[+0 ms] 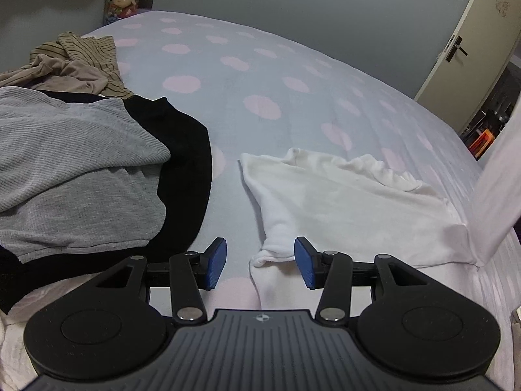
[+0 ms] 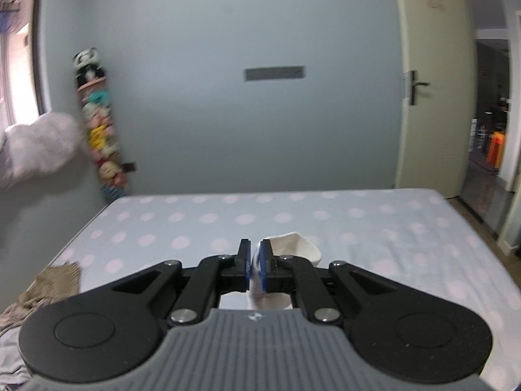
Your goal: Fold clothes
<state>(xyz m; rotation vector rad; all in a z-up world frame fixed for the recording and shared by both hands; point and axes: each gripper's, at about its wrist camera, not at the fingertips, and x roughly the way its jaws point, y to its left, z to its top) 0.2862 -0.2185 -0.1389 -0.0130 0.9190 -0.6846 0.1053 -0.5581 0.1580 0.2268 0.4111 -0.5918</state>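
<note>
A white garment (image 1: pixel 342 202) lies spread on the dotted bed sheet (image 1: pixel 260 81). One narrow bunched end of it runs down between the blue pads (image 1: pixel 216 264) of my left gripper (image 1: pixel 260 262), which is open; the cloth lies close by the right pad and is not pinched. At the right edge a strip of the white garment (image 1: pixel 495 176) rises steeply off the bed. In the right wrist view my right gripper (image 2: pixel 255 268) is shut on a fold of the white garment (image 2: pixel 296 247), held above the bed, with the cloth bulging out past the pads.
A grey and black garment (image 1: pixel 81 169) lies heaped at the left, with a tan striped one (image 1: pixel 75 62) behind it. Plush toys (image 2: pixel 97 130) hang on the far wall. A door (image 2: pixel 429 81) stands open at the right, past the bed's edge.
</note>
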